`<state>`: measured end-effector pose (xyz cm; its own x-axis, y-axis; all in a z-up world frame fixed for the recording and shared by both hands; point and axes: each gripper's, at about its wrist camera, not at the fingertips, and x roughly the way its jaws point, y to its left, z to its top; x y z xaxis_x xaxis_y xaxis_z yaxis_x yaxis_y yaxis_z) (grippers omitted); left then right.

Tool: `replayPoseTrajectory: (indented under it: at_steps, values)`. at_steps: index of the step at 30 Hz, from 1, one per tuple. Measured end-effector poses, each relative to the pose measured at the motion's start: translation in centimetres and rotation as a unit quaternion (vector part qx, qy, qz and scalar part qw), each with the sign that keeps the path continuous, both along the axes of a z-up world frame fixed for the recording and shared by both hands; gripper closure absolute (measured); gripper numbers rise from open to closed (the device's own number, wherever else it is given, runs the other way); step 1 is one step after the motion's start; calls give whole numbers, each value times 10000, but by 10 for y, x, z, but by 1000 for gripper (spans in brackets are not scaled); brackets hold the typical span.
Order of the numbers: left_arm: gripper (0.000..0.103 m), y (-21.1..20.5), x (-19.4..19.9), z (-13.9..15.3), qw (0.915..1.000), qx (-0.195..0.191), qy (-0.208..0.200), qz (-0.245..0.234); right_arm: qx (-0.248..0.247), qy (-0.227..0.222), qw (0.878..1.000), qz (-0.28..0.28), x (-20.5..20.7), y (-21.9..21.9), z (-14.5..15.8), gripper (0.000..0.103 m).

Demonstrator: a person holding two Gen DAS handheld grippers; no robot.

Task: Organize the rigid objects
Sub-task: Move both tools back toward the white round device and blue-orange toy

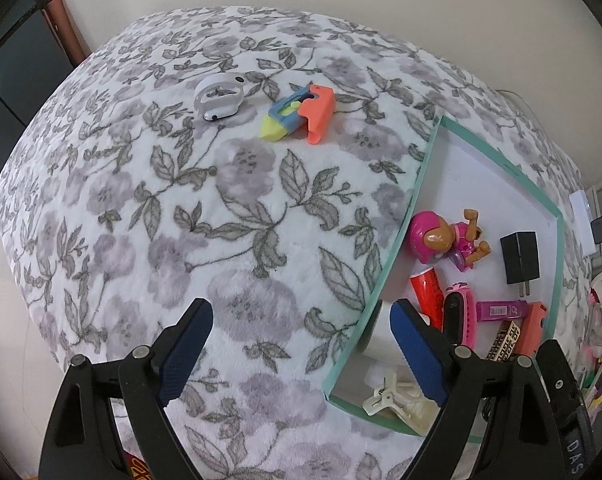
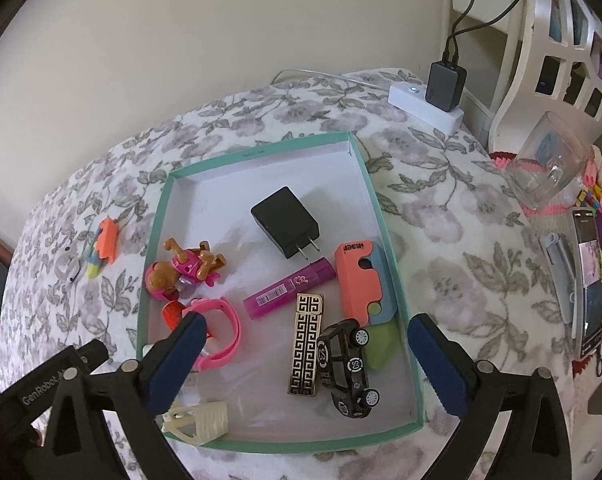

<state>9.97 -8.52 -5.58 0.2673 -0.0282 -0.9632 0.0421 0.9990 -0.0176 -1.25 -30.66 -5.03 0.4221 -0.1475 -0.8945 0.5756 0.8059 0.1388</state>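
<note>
Left gripper (image 1: 301, 344) jaws wide apart, nothing between them, hovering over the grey-floral fleece blanket (image 1: 229, 216) with its right finger over the near-left corner of the shallow teal-rimmed white tray (image 1: 385, 276). Two items outside the tray, well ahead of the left gripper on the blanket: a white plastic loop-shaped gadget (image 1: 219, 97) and, just right of it, a blue-yellow-orange plastic toy cutter (image 1: 299, 114); the two sit near each other, not touching. Right gripper (image 2: 307, 360) also spread open, empty, hanging above the tray's near half; a black toy car (image 2: 351, 368) and a black-and-gold patterned rectangular lighter (image 2: 307, 348) lie side by side between its fingers, below them. Left finger sits over a pink plastic wristband (image 2: 225, 332), with a red-orange object partly hidden beside it. Further in: magenta tube-shaped lighter (image 2: 289, 290), orange-and-blue toy cutter with green tip (image 2: 363, 284) against the right wall, black wall charger plug (image 2: 287, 226) mid-tray, pink-and-brown puppy figure (image 2: 181, 274) at the left wall, cream plastic hair claw clip (image 2: 199, 420) at the near-left corner. Off the tray on the right: white power strip with a dark adapter (image 2: 429, 98), clear glass tumbler (image 2: 549, 164), phone (image 2: 589, 280).
</note>
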Motion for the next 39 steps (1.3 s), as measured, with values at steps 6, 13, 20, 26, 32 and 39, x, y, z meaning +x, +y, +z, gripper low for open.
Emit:
replayPoseTrajectory:
  at_steps: [6, 13, 20, 26, 32, 39]
  values:
    - [12, -1, 0, 0, 10000, 5, -11, -40, -38, -3, 9999, 94, 2, 4, -1, 0]
    - [12, 15, 7, 2, 9999, 48, -26, 128, 127, -99, 9995, 273, 12, 21, -2, 0]
    - [12, 49, 21, 10, 9988, 124, -123, 462, 42, -186, 9975, 673, 28, 50, 5, 0]
    - [12, 78, 31, 9, 9977, 109, -215, 634, 53, -217, 9964, 814, 40, 66, 8, 0]
    - [12, 105, 43, -4, 9965, 107, -167, 810, -73, -210, 9955, 924, 56, 77, 11, 0]
    - [12, 120, 59, -9, 9964, -35, -250, 803, -174, -174, 9940, 1061, 77, 85, 11, 0]
